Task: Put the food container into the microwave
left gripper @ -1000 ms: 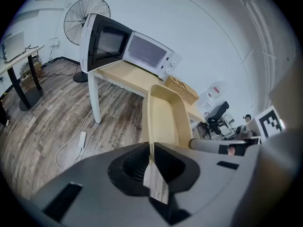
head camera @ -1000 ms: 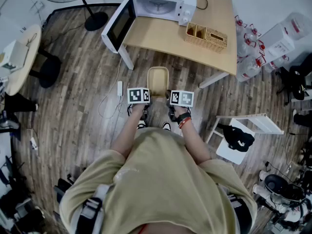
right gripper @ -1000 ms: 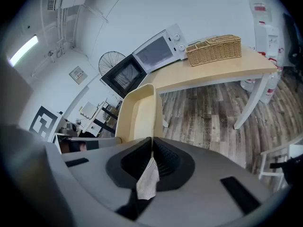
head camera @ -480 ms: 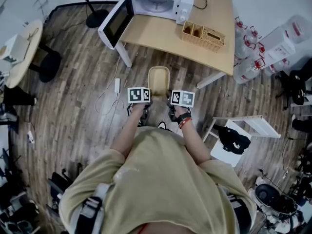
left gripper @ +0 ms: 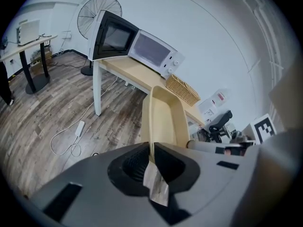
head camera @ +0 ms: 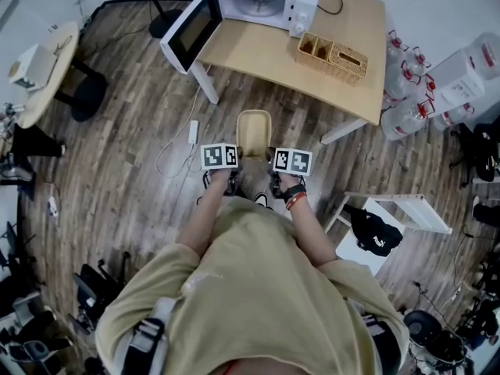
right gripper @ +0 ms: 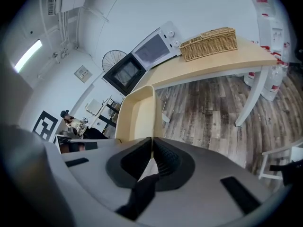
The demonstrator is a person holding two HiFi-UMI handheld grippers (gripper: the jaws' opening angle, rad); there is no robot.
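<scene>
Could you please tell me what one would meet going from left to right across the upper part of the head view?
Pale round side table → black fan base → white microwave with open door → woven wicker basket → clear plastic water bottles with red caps.

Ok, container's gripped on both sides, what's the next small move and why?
Probably carry the beige food container forward and up toward the white microwave. The left gripper and right gripper are each shut on a side wall, the microwave's door stands open, and the container hangs short of the wooden table.
</scene>
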